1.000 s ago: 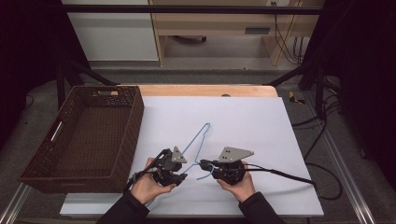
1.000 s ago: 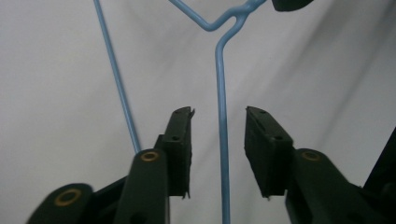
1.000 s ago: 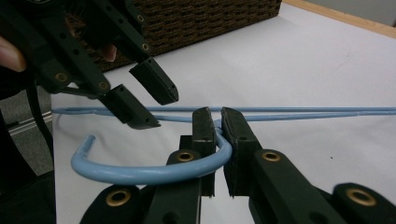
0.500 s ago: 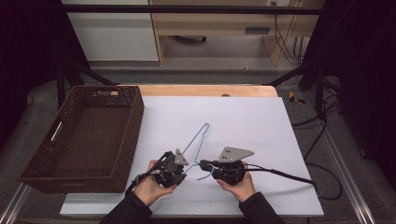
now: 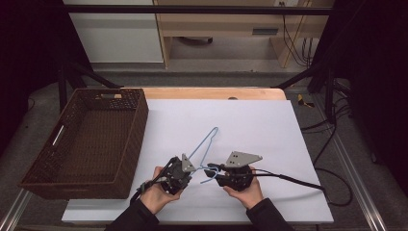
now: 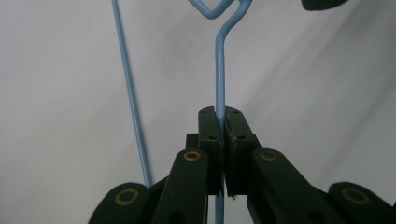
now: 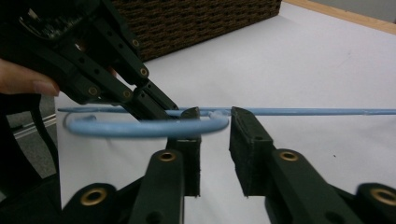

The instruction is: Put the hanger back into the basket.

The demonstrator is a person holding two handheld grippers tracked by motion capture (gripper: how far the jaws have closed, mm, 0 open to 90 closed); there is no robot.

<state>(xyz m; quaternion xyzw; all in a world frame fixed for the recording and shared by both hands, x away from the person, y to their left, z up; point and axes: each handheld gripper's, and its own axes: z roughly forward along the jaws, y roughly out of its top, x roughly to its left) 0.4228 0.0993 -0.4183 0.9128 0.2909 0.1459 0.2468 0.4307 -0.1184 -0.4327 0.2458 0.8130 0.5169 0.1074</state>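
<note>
Your left gripper [image 6: 219, 122] has just closed its jaws, and now they pinch the thin blue wire of the hanger [image 5: 204, 147]. You can see the wire squeezed tight between the two black pads in the left gripper view. So the grab with that hand is done.

Your right gripper [image 7: 214, 122] has just been opening its jaws. They stand spread a little, with the hanger's curved hook between them, and the pads do not seem to press on it. It looks like you are passing the hanger from your right hand to your left.

The hanger is on the white table [image 5: 269, 130], right between your two hands, with its long part pointing away from you. The brown basket [image 5: 139, 120] sits to the left with nothing in it. I think moving the hanger there is still left to do.
</note>
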